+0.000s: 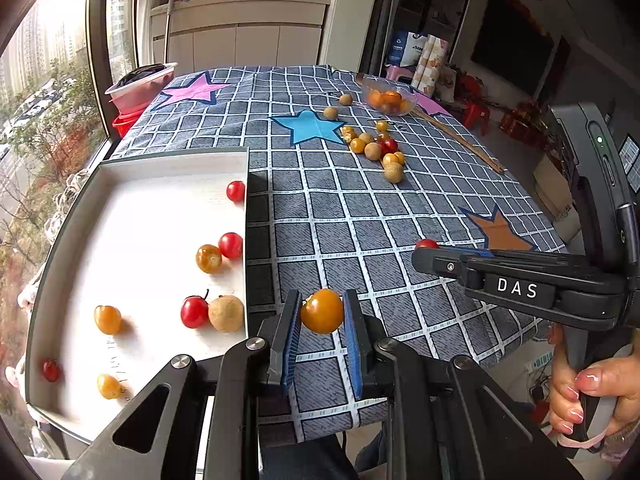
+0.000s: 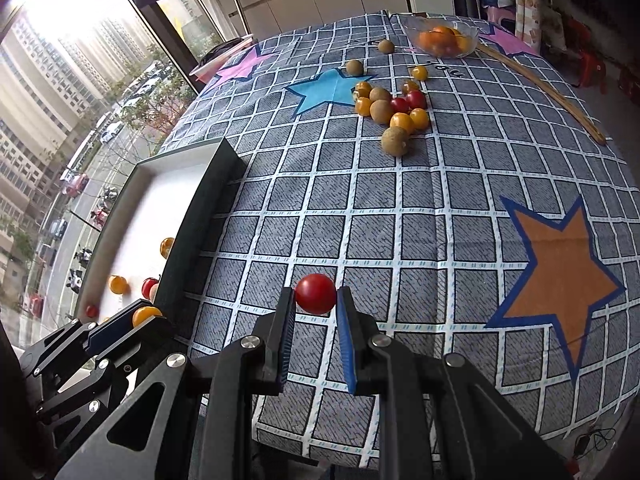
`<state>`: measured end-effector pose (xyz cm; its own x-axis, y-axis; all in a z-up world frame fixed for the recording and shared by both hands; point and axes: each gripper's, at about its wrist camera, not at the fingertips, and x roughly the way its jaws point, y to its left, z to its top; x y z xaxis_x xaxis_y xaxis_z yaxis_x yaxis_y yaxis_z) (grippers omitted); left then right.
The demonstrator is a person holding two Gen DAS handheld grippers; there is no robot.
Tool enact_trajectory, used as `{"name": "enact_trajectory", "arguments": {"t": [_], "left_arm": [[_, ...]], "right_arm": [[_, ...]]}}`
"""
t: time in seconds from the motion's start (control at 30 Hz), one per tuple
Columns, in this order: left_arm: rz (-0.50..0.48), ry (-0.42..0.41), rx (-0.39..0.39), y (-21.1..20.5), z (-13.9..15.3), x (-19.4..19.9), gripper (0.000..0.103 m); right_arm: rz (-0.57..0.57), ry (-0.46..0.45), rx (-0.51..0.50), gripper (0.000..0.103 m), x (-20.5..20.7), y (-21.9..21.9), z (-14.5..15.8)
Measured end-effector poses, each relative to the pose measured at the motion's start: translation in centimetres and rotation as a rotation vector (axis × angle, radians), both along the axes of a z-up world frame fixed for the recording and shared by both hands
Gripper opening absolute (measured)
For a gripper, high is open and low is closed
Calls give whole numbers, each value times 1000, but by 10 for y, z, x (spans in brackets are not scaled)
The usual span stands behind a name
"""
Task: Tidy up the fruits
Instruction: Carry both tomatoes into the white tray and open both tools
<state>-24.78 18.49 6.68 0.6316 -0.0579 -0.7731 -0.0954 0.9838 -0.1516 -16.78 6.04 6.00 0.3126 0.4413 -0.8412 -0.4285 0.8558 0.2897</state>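
Beside the white tray [image 1: 132, 168], left tongs [image 1: 322, 316] clamp orange tomato [image 1: 322, 311], right tongs [image 2: 316, 300] clamp red tomato [image 2: 315, 293].

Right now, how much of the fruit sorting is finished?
About half. Nine fruits lie in the tray. The left gripper holds a yellow tomato, and the right gripper holds a red tomato. A pile waits on the cloth.

You see glossy smooth orange tomato [image 1: 322, 311], matt woven tablecloth [image 1: 360, 216], matt white tray [image 1: 132, 216] (dark rim), clear glass bowl [image 1: 390, 100].
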Motion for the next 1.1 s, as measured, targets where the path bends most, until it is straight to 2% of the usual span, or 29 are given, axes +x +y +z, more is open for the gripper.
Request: {"name": "enact_trajectory", "arguments": {"t": [0.5, 0.73, 0.9, 1.1], "left_arm": [[173, -25, -2, 84, 4, -23, 22], [236, -32, 48, 125, 12, -18, 22], [264, 5, 89, 150, 7, -4, 22], [272, 83, 84, 164, -15, 16, 22]], "right_arm": [[134, -31, -16, 22, -12, 77, 19], [186, -38, -12, 22, -11, 111, 27], [219, -36, -9, 22, -5, 139, 30], [243, -7, -27, 22, 8, 170, 15]]}}
